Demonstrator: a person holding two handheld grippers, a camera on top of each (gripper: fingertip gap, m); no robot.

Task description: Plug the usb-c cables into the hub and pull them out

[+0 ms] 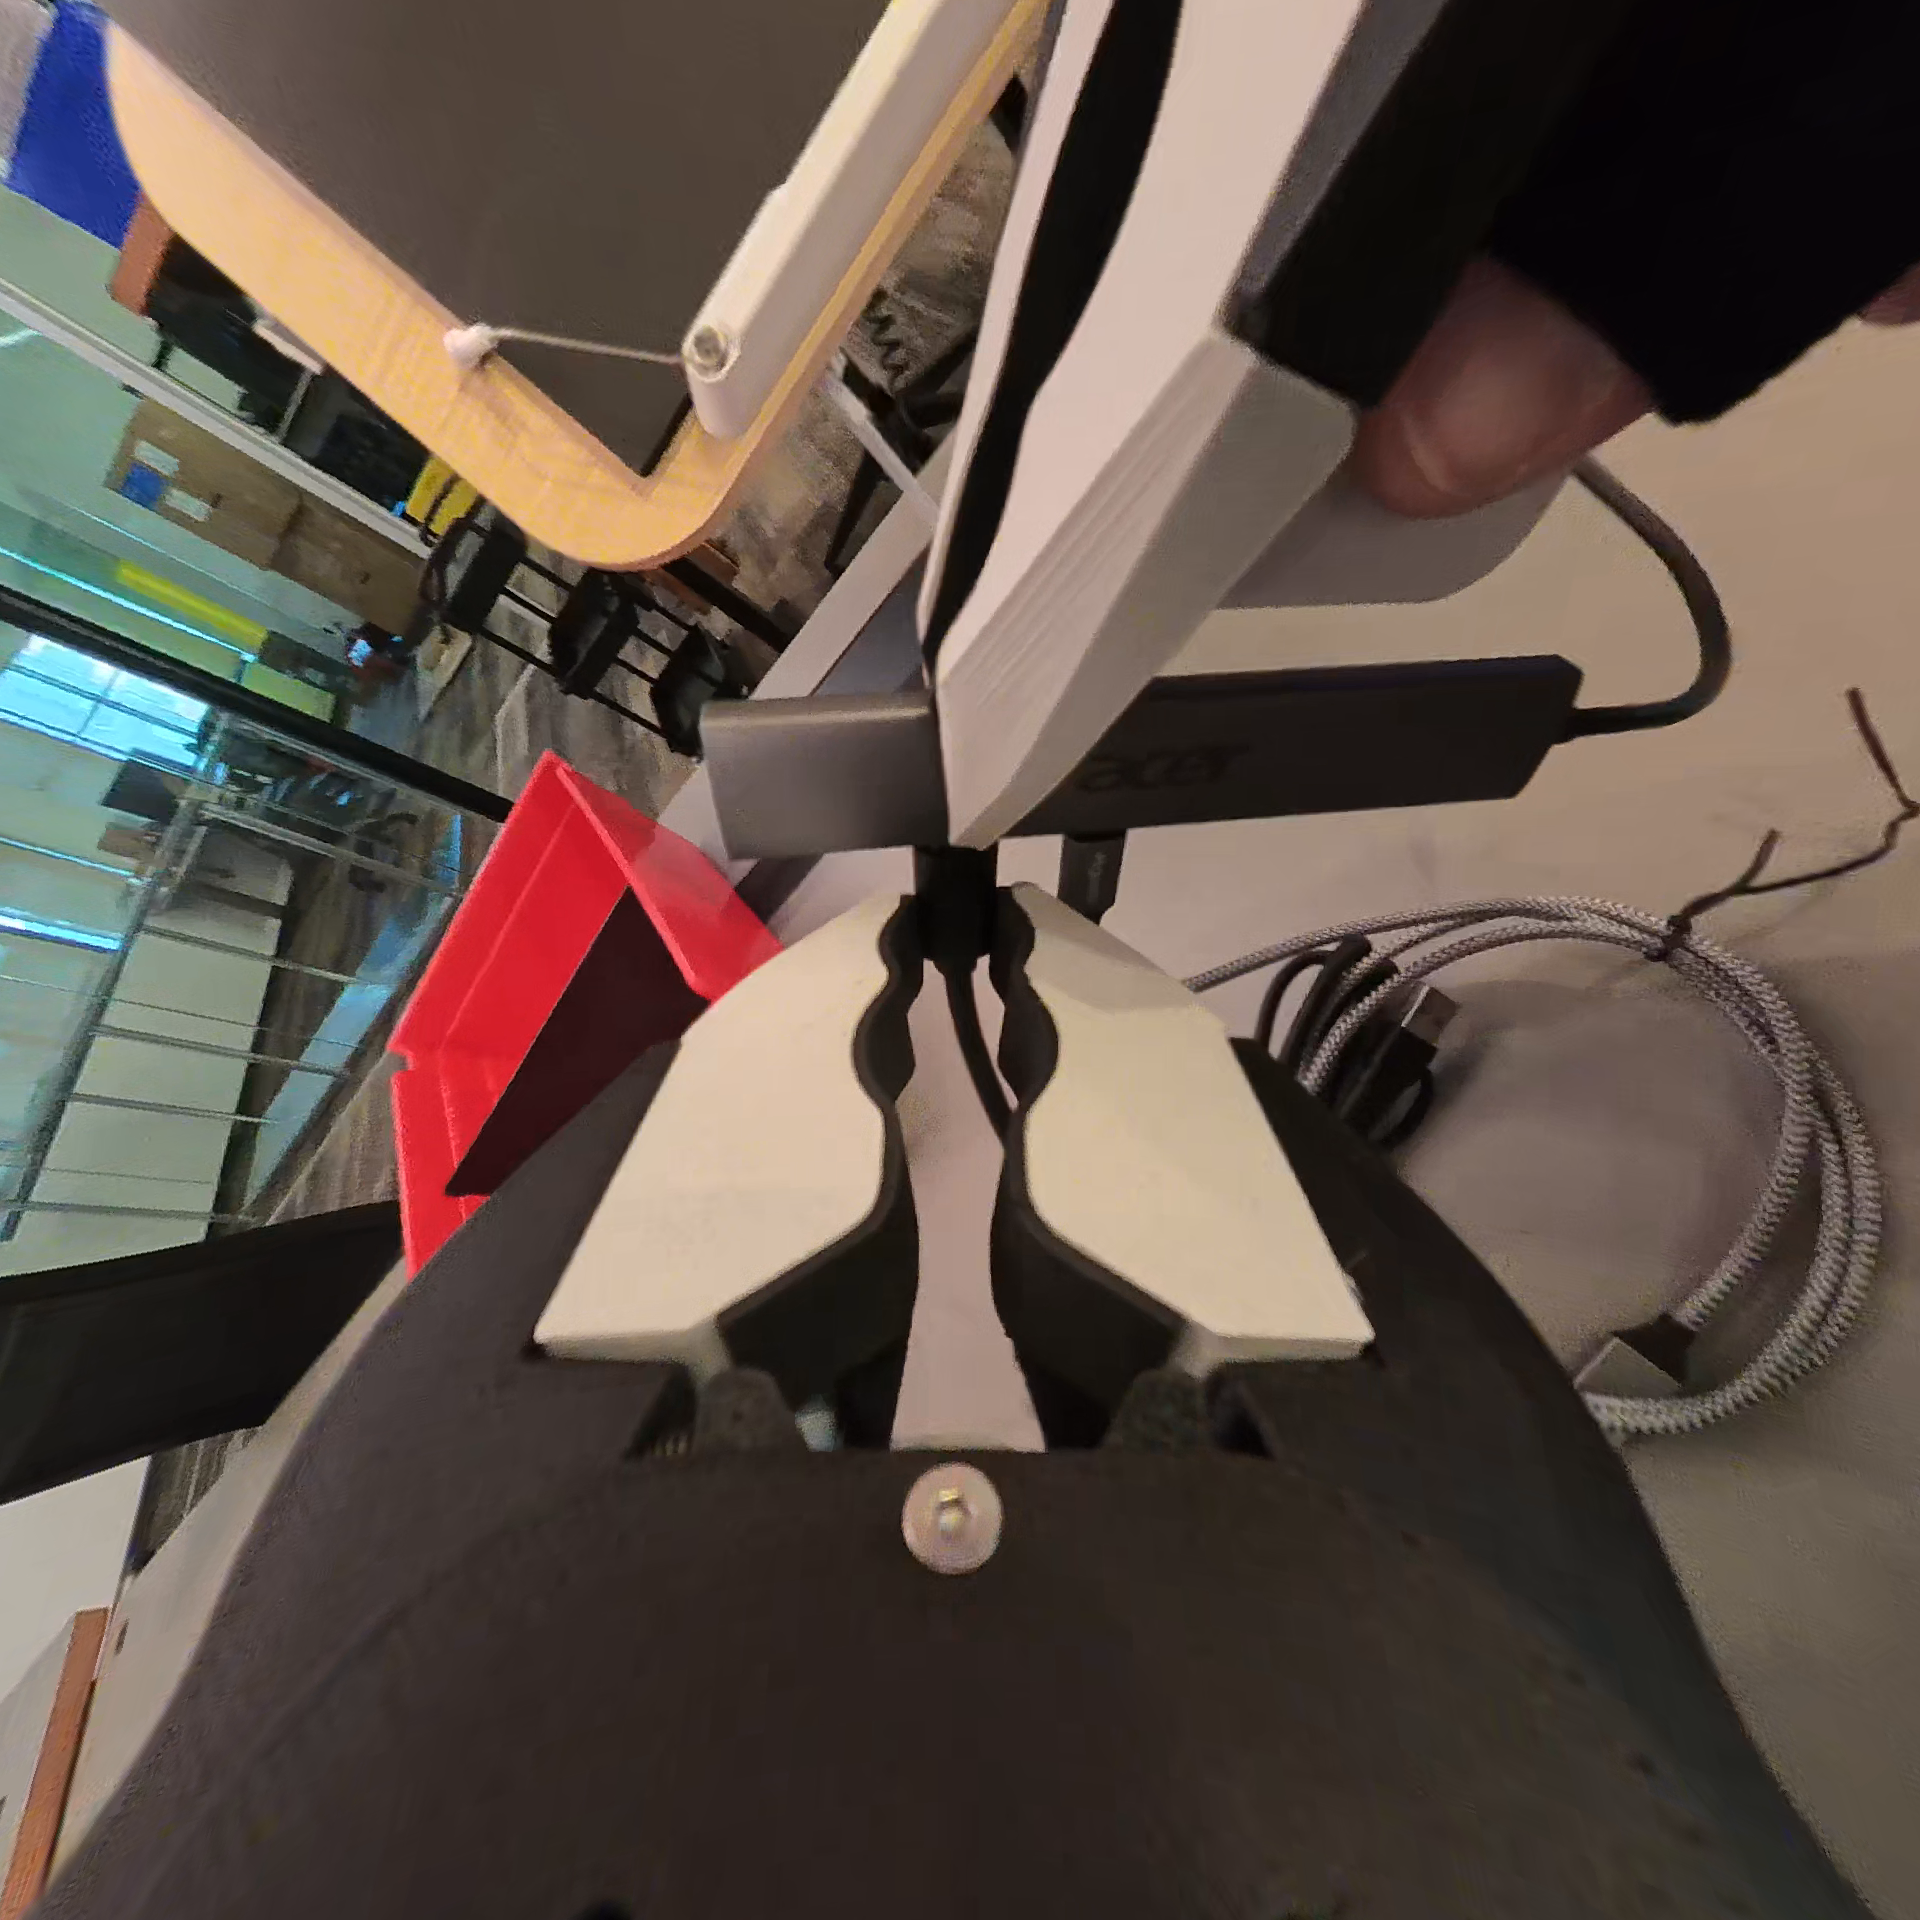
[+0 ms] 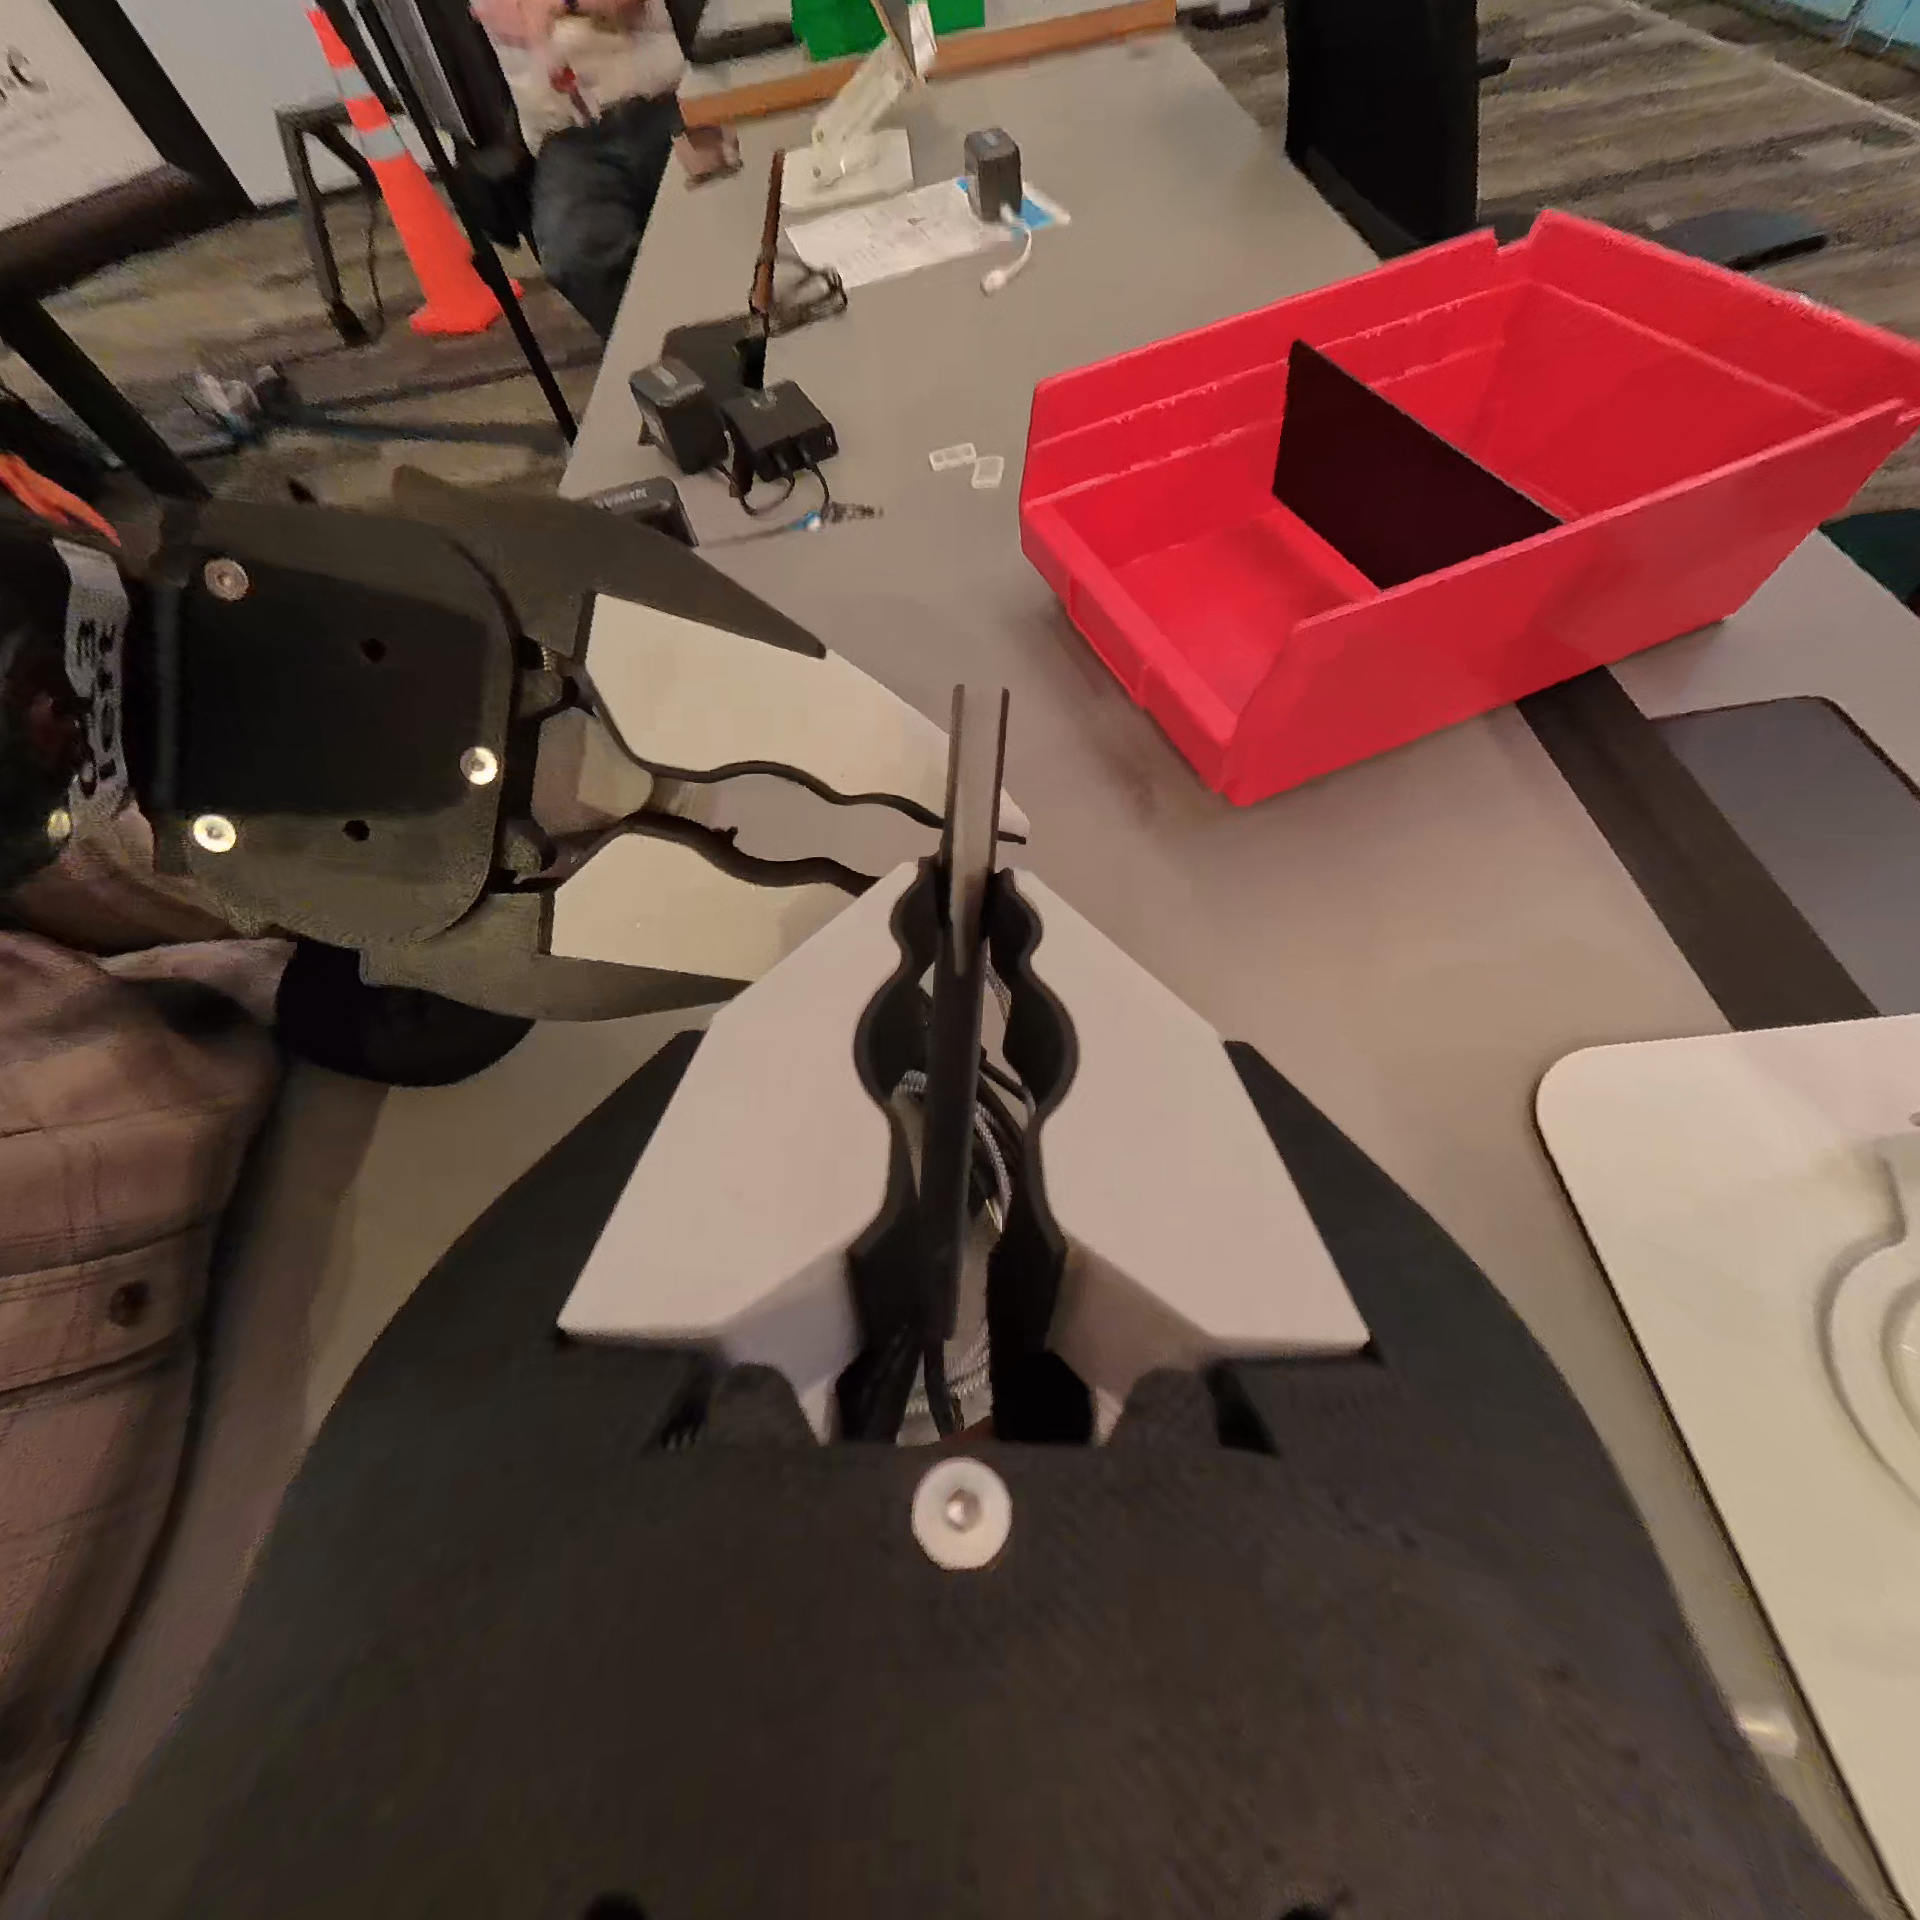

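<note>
Firmly pinching a black usb-c plug (image 1: pixel 954 902) between the tips of the left gripper (image 1: pixel 956 914), its thin black cable (image 1: pixel 982 1049) trailing back through the gap between the white fingers (image 1: pixel 758 1132). Pressing that plug up against the lower edge of the hub (image 1: pixel 1299 748), a flat dark-grey bar lying crosswise just beyond the tips; whether fully seated, cannot tell. Clamping the hub edge-on in the right gripper (image 2: pixel 971 894), seen in the right wrist view as a thin dark slab (image 2: pixel 975 790) standing upright between closed pads, with cables bunching behind it inside the gripper. Showing again in the left wrist view as a white finger (image 1: pixel 1049 623) crossing over the hub from above, a thumb (image 1: pixel 1475 416) and dark sleeve resting on its body. Sitting already in the hub beside the pinched plug, a second black plug (image 1: pixel 1091 883). Running off the hub's far end, a grey lead (image 1: pixel 1694 623) curving round. Lying coiled on the desk (image 1: pixel 1714 1558) nearby, a braided silver cable (image 1: pixel 1787 1101) together with a bundled black cable (image 1: pixel 1361 1029). Resting farther out on the desk, a red bin (image 2: pixel 1455 582) with a black divider (image 2: pixel 1382 478), well apart from both grippers. Lying at the right edge, a white board (image 2: pixel 1745 1299).
</note>
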